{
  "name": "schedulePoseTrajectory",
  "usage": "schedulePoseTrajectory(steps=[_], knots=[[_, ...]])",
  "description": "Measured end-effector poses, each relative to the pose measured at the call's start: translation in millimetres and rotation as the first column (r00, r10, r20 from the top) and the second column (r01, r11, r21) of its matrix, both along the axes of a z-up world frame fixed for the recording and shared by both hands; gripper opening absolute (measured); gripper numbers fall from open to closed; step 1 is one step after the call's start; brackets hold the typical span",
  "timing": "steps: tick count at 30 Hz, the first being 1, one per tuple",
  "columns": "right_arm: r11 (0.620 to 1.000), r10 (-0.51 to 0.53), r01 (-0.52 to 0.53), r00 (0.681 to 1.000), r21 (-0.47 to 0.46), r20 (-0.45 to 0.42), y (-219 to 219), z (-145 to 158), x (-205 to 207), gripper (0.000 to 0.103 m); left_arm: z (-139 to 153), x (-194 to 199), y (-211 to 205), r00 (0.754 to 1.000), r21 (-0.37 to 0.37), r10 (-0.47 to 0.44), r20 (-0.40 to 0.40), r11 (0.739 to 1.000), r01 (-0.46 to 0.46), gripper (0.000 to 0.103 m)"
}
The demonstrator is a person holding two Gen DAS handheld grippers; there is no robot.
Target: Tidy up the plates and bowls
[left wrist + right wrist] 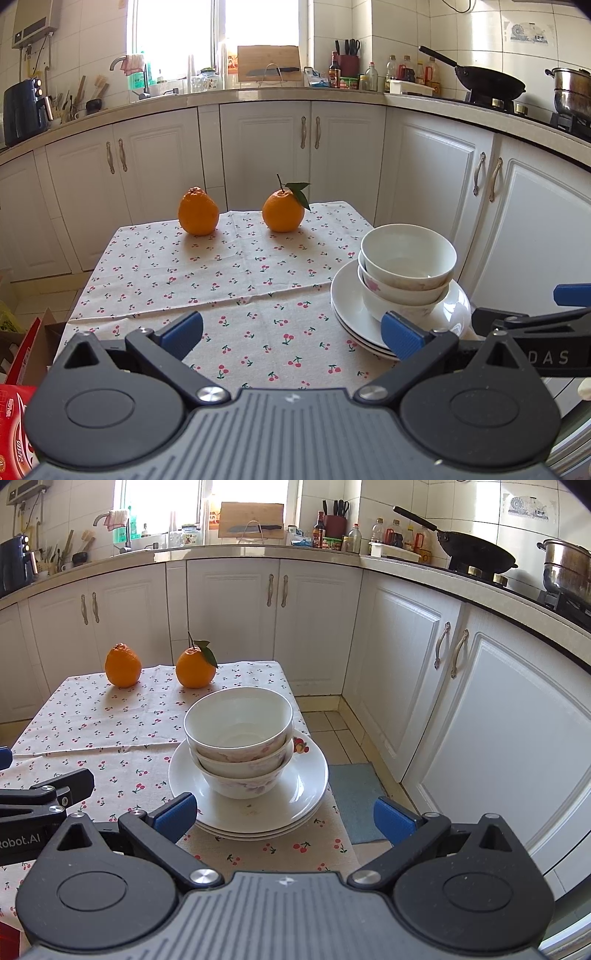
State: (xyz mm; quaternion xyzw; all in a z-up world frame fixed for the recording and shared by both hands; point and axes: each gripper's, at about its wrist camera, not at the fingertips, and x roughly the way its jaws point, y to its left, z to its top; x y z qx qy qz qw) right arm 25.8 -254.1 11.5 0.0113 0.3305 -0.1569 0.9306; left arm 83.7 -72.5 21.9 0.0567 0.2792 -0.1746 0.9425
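I see bowls (pixel 240 746) nested in one stack on stacked plates (pixel 303 794), centre of right view. Sorting looks done, I judge. Left gripper (pixel 291 330), right gripper (pixel 284 814): both spread wide, holding nothing.

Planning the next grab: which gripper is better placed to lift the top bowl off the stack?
Right. The right gripper is open with the top bowl almost straight ahead; for the left gripper, also open, the stack lies off to its right.
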Motion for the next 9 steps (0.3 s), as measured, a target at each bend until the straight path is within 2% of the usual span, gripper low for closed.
schedulePoseTrajectory(steps=[9], knots=[[1.000, -0.003, 0.003, 1.000, -0.010, -0.001, 1.1, 0.5, -0.6, 0.103, -0.1, 0.0, -0.1, 1.000, 0.000, 0.000, -0.001, 1.000, 0.000, 0.102]])
